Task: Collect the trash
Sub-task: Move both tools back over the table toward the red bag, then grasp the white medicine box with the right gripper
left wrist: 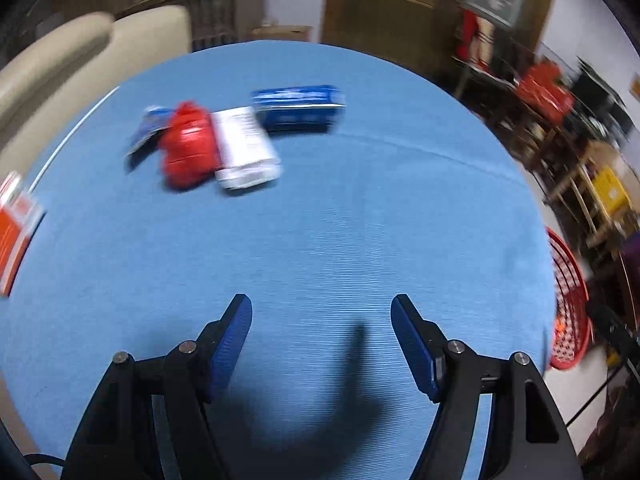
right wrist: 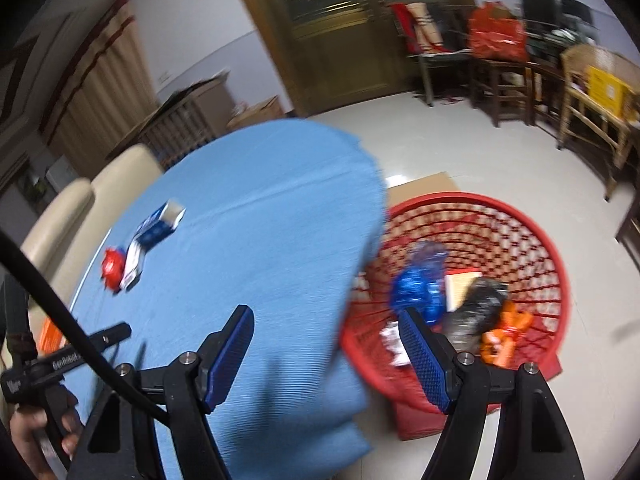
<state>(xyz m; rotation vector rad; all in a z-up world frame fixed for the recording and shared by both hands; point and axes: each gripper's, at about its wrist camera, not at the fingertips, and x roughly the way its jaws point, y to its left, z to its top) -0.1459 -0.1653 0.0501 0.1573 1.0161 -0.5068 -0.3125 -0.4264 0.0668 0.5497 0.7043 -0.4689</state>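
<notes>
On the blue tablecloth [left wrist: 360, 220] lie a crumpled red wrapper [left wrist: 186, 146], a white box [left wrist: 244, 146], a blue box [left wrist: 300, 108] and a small blue packet [left wrist: 148, 128], all far from my left gripper [left wrist: 322, 316], which is open and empty above the cloth. An orange box [left wrist: 14, 232] lies at the table's left edge. My right gripper [right wrist: 326, 328] is open and empty over the table's right edge, beside the red basket [right wrist: 532, 232] on the floor. The basket holds blue, black and orange trash [right wrist: 424, 280]. The red wrapper [right wrist: 112, 266] and boxes [right wrist: 154, 232] show far left.
A beige chair [left wrist: 60, 64] stands behind the table's left side. Wooden chairs [right wrist: 592, 120] and red bags [right wrist: 496, 36] line the far wall. The left gripper's handle [right wrist: 64, 356] shows at lower left of the right wrist view. Cardboard [right wrist: 420, 184] lies under the basket.
</notes>
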